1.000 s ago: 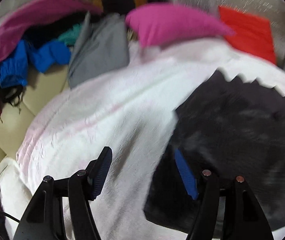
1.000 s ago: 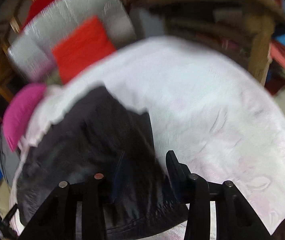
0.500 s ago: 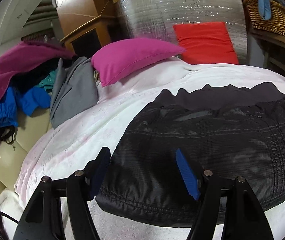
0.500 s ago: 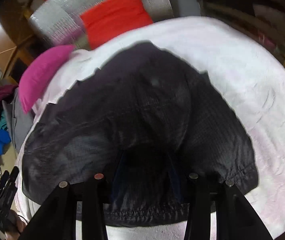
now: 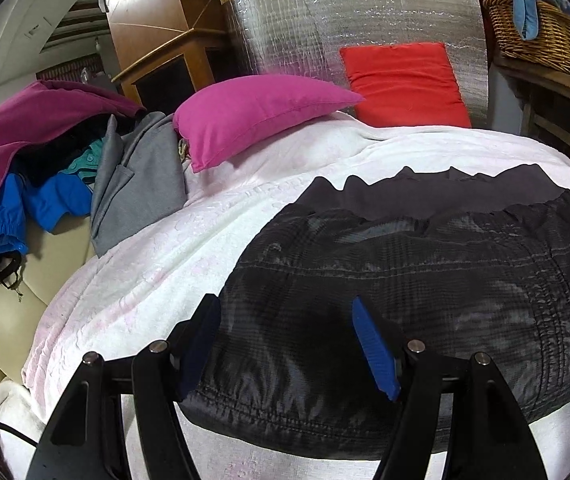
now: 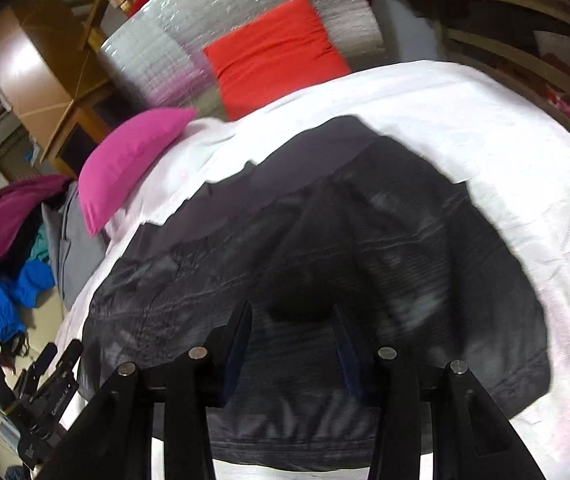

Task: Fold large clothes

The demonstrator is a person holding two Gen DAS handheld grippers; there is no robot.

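Both wrist cams sit low at near edge, facing far wall; right one rolled. Shared: black jacket (image 5: 425, 280) (image 6: 305, 248), pink pillow (image 5: 261, 116) (image 6: 129, 160).

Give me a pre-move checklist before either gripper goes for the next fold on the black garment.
1. Left gripper open, nothing between its fingers: ok.
2. Right gripper open and empty: ok.
3. Black garment lying spread on the white blanket, not bunched: ok.
4. Near hem reachable, with nothing lying on it: ok.
5. Pink pillow and red cushion off the garment: ok.
6. Whether the garment's far right edge lies flat: cannot tell; the left wrist view cuts it off and the right wrist view is blurred.
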